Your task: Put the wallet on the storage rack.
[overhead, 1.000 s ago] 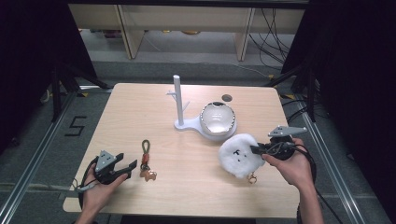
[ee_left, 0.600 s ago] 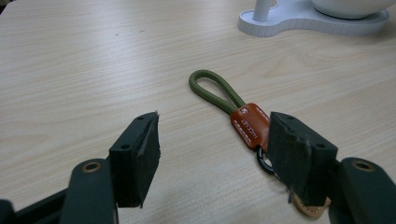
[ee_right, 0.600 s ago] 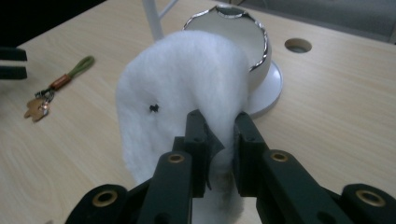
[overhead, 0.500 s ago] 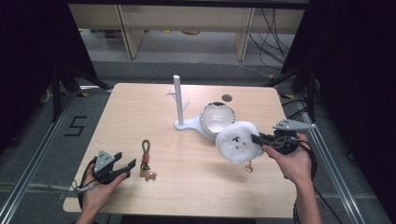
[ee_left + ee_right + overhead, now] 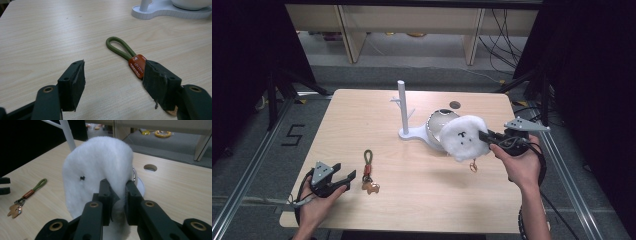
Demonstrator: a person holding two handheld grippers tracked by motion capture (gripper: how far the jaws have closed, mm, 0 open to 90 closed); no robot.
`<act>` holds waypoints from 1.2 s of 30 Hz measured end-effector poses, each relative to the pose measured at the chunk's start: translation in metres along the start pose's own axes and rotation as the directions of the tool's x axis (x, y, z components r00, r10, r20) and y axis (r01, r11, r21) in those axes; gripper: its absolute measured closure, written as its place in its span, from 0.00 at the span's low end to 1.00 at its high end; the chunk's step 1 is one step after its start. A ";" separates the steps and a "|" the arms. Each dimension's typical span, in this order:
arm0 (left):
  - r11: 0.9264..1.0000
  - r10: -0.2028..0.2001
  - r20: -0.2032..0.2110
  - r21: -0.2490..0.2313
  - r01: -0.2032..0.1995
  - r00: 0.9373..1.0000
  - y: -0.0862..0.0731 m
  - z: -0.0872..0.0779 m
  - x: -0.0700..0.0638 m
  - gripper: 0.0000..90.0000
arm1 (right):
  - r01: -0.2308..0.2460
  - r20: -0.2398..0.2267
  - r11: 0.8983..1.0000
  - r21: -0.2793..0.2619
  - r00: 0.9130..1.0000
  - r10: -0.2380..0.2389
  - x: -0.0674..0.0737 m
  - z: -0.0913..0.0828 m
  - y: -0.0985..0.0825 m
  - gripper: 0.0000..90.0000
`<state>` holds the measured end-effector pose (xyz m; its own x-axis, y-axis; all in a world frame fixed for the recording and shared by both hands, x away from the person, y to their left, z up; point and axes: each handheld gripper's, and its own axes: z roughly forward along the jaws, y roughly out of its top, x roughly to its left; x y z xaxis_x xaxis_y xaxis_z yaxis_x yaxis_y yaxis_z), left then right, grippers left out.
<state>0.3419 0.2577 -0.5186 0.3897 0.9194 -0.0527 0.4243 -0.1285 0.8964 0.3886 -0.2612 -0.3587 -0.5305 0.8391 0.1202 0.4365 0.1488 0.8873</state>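
Note:
My right gripper [image 5: 486, 136] [image 5: 117, 195] is shut on a white fluffy plush [image 5: 463, 137] [image 5: 96, 167] with a small black face, held in the air beside the white bowl [image 5: 438, 125]. A small copper charm [image 5: 472, 166] dangles under the plush. The bowl sits on a white stand base [image 5: 411, 134] with an upright white post [image 5: 402, 102]. A keychain with a green cord loop [image 5: 368, 158] [image 5: 117, 46], a red tag [image 5: 137, 65] and a copper charm [image 5: 371, 187] lies on the table. My left gripper [image 5: 343, 178] [image 5: 113, 82] is open, low over the table just short of the tag.
The light wooden table [image 5: 357, 115] has a round cable hole [image 5: 455, 104] behind the bowl. Black frame rails [image 5: 242, 170] run along both sides, with shelving and cables beyond the far edge.
My right gripper has lifted the plush off the table and carried it left and away, up beside the bowl. The left gripper has stayed almost where it was.

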 end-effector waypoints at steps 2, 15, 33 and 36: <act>1.000 -0.001 -0.001 0.000 0.001 1.000 0.000 0.000 0.000 0.37 | -0.007 0.012 1.000 -0.011 1.000 0.007 0.000 0.001 0.004 0.88; 1.000 0.005 0.003 0.003 -0.005 1.000 0.000 0.000 -0.001 0.37 | -0.039 0.021 0.997 -0.065 0.999 0.040 -0.001 0.015 0.022 0.88; 1.000 0.005 0.017 -0.006 -0.005 1.000 0.000 0.002 -0.004 0.37 | -0.075 0.035 0.990 -0.122 0.996 0.080 -0.004 0.041 0.044 0.88; 1.000 0.007 0.016 -0.007 -0.007 1.000 0.000 0.001 -0.004 0.37 | -0.064 0.039 0.989 -0.133 0.997 0.070 -0.004 0.045 0.045 0.88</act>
<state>0.3414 0.2536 -0.5186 0.4052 0.9127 -0.0534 0.4161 -0.1321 0.8997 0.4433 -0.2341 -0.3394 -0.4704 0.8670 0.1646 0.3690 0.0239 0.9291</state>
